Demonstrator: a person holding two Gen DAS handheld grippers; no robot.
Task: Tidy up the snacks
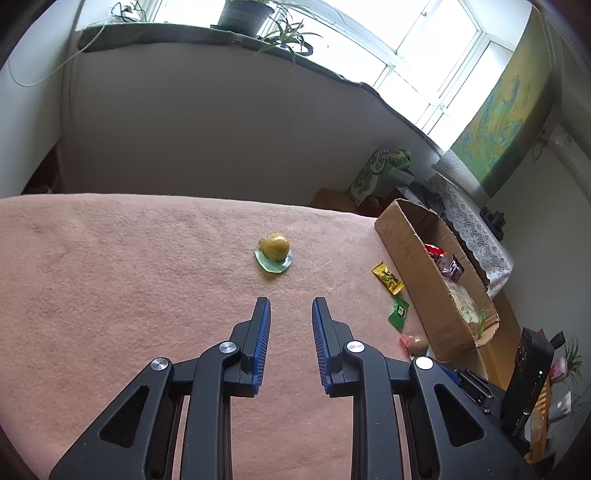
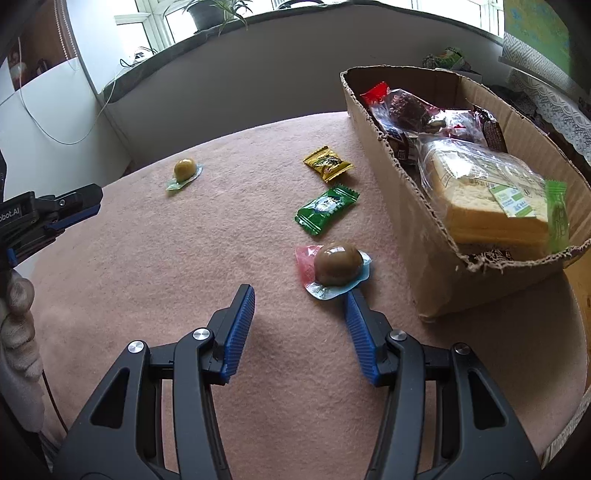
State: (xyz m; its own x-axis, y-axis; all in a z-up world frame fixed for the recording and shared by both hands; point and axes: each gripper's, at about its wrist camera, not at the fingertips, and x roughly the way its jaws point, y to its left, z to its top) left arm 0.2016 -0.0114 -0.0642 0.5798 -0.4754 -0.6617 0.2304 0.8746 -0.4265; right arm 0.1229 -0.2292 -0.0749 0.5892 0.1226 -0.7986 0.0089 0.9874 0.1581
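Note:
Four loose snacks lie on the pink cloth: a yellow-green ball packet (image 1: 274,251) (image 2: 184,170), a yellow candy (image 1: 387,277) (image 2: 328,163), a green candy (image 1: 399,313) (image 2: 327,208) and a brown egg packet (image 1: 417,343) (image 2: 338,269). To their right stands a cardboard box (image 1: 406,240) (image 2: 388,177) holding bread and wrapped snacks. My left gripper (image 1: 291,301) (image 2: 92,201) is open and empty, short of the ball packet. Low over the cloth, my right gripper (image 2: 299,291) is open, its right fingertip touching the egg packet's near edge, nothing between the pads.
The pink cloth (image 1: 110,277) (image 2: 184,277) ends at a far edge before a grey wall and a sill with plants (image 1: 243,14). A green carton (image 1: 373,173) and a lace-covered shelf (image 1: 469,218) lie beyond the box. A gloved hand (image 2: 18,332) holds the left gripper.

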